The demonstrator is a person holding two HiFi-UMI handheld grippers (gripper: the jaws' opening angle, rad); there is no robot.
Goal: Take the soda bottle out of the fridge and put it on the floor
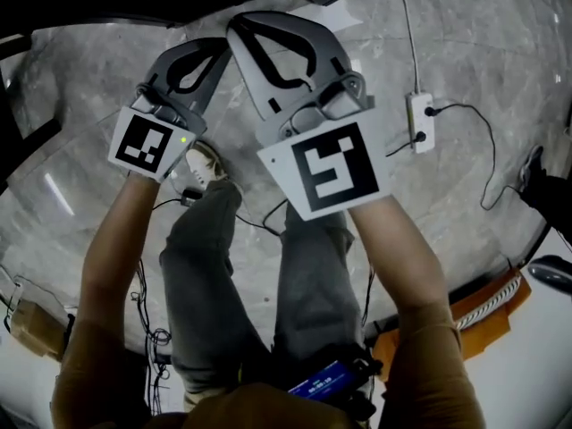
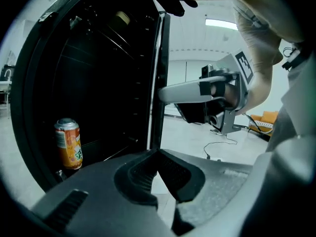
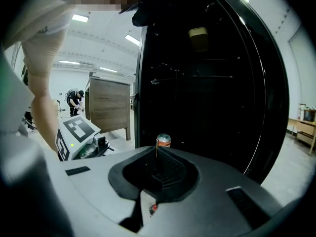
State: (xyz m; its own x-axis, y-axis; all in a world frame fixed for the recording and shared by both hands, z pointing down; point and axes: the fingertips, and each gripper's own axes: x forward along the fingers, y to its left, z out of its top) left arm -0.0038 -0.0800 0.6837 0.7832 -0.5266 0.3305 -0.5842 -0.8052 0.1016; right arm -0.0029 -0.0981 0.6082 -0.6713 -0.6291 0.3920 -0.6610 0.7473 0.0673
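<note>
The left gripper (image 1: 222,50) and the right gripper (image 1: 239,23), both of smooth grey moulded plastic with looped, curved jaws, are held side by side over a polished grey marbled stone floor (image 1: 80,150). Each carries a white cube with square black markers at its near end.

In the left gripper view the ribbed black pads meet at the tips in a closed V with nothing between them. The right gripper's jaws are likewise pressed together and empty, their textured pads joined along a thin line.

The tall black fridge (image 2: 98,73) stands just beyond the jaw tips, its inside dark, with thin wire shelves faintly showing. The orange soda can (image 2: 68,143), a small metal cylinder with a silver top and a printed label, stands upright low in the fridge at its near left side. In the right gripper view only its upper part shows above the closed jaw tips, apart from them.

To the right on the floor lies a white oblong power strip (image 1: 420,121) with thin black cables (image 1: 487,150) plugged in. The person's grey creased trousers (image 1: 201,275) show below the grippers. Far left of the fridge stands a brown wooden cabinet (image 3: 111,105).
</note>
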